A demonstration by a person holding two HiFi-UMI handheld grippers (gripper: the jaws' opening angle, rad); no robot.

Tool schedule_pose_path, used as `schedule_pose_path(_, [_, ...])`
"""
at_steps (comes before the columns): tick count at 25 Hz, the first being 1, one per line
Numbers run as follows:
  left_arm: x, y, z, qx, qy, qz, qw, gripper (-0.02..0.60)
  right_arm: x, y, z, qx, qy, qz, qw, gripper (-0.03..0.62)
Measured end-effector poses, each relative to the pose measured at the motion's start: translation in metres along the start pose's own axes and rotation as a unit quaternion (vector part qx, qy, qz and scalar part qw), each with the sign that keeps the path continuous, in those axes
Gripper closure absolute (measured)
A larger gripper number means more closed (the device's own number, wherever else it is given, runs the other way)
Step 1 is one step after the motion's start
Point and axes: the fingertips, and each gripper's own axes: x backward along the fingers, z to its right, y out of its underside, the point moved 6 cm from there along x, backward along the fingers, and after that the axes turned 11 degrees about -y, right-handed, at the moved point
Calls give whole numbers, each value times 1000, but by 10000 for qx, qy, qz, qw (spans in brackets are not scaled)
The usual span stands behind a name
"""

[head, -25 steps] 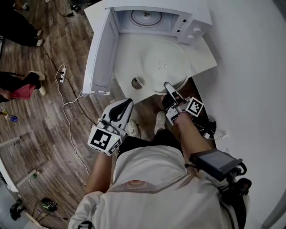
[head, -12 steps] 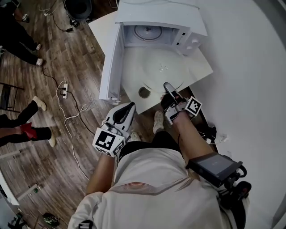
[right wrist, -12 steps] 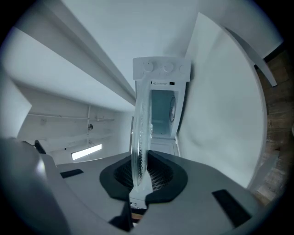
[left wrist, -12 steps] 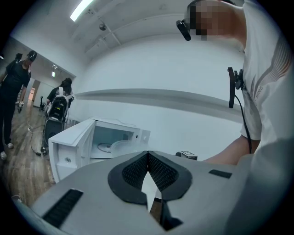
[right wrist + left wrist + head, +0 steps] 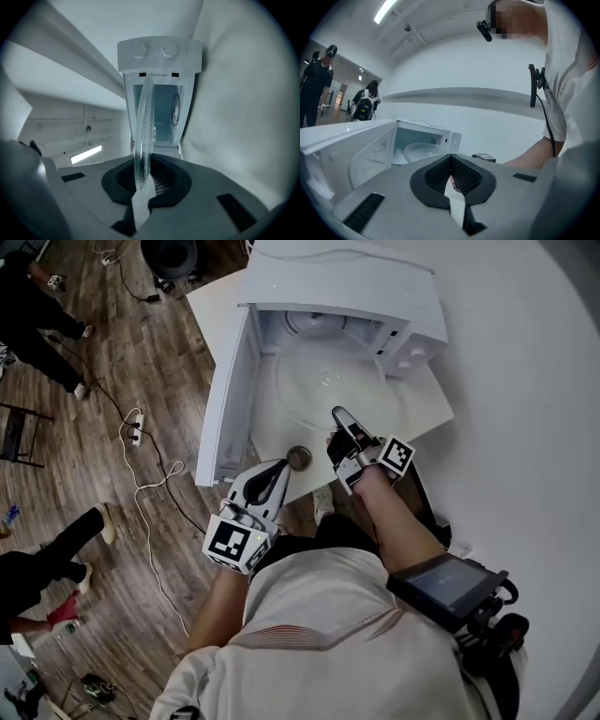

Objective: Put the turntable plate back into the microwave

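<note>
Plate (image 5: 328, 381) now nearer microwave (image 5: 352, 282), rim pinched between right tongs (image 5: 339, 418).

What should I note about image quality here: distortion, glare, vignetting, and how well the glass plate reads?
Head view: heavy fisheye, even light, the glass plate faint against the white table. Left gripper view: round dark vignette, the ceiling strip light blown out. Right gripper view: the scene lies turned sideways; the glass plate, edge-on in the right hand-held gripper, shows clearly against the microwave.
</note>
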Motion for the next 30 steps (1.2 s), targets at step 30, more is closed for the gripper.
schedule_pose_path(30, [-56, 27, -20, 216, -702, -307, 9968, 571, -157, -83, 106, -120, 484, 492, 9975, 566])
